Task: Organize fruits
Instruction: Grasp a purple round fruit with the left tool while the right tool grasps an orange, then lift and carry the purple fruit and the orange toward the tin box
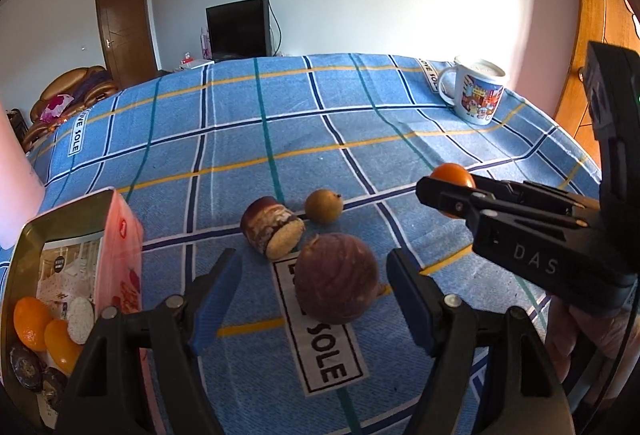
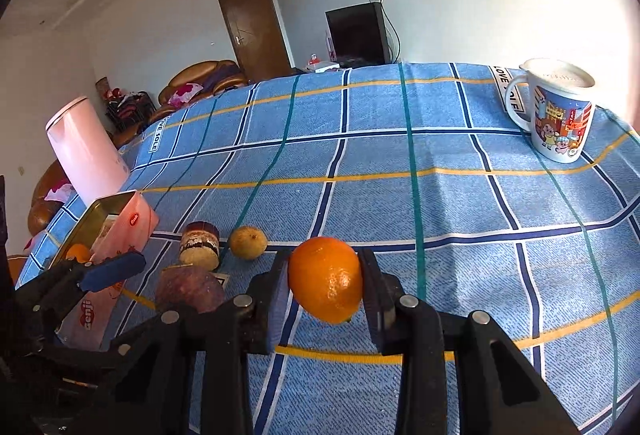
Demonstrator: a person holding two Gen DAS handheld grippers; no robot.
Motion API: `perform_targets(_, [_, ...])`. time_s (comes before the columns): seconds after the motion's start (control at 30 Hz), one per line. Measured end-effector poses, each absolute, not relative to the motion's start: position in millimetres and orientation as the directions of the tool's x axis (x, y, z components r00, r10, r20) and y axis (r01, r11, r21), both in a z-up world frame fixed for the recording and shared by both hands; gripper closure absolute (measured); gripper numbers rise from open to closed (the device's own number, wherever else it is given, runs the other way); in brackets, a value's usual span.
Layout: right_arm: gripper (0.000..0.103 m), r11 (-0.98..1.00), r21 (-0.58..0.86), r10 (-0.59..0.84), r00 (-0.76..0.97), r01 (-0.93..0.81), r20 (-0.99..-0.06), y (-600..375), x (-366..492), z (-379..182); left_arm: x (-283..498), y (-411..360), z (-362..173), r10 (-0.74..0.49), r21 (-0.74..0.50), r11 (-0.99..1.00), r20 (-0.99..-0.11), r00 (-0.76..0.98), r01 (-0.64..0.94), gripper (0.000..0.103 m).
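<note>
My left gripper (image 1: 314,295) is open, its blue-padded fingers on either side of a dark purple round fruit (image 1: 336,277) lying on the blue checked cloth. My right gripper (image 2: 326,283) is shut on an orange (image 2: 326,279) and holds it above the cloth; the orange also shows in the left wrist view (image 1: 454,177). A small yellow-brown fruit (image 1: 324,205) and a brown cut piece with a pale end (image 1: 272,231) lie just beyond the purple fruit. A pink tin box (image 1: 120,259) at the left holds oranges (image 1: 30,321) and other pieces.
A printed mug (image 2: 558,115) stands at the far right of the table. A pink kettle (image 2: 86,151) stands at the left edge behind the tin. A wooden cabinet (image 1: 600,35) is at the right. The cloth-covered table (image 2: 400,175) stretches away between them.
</note>
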State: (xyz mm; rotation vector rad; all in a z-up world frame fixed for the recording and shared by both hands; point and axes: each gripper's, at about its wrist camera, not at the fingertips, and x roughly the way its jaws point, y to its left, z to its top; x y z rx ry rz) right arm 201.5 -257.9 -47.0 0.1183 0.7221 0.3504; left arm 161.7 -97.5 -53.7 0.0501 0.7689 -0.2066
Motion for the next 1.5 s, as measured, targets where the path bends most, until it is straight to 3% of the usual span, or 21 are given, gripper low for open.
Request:
perform_targets(0.13, [0.068,0.935,0.222,0.353,0.703,-0.275,-0.617,-258.4,201.4,-45.5,171.8,-103.0,-64.0,-0.169,-0.042,0.978,-0.732,0.661,0.204,0.031])
perform_targets(0.23, [0.068,0.936,0.217,0.353,0.706,-0.278,-0.614,-257.9,200.7,-45.3,177.3,-106.3,-73.2,-0.203,-0.075,0.971,-0.760,0.618,0.227,0.054])
perform_targets(1.5, [0.068,0.923,0.154,0.385,0.828,-0.353,-0.407,-258.3,157.8,-19.7,125.3,-99.0,-35.8,-0.084,0.048,0.991,-0.509,0.856,0.126,0.054])
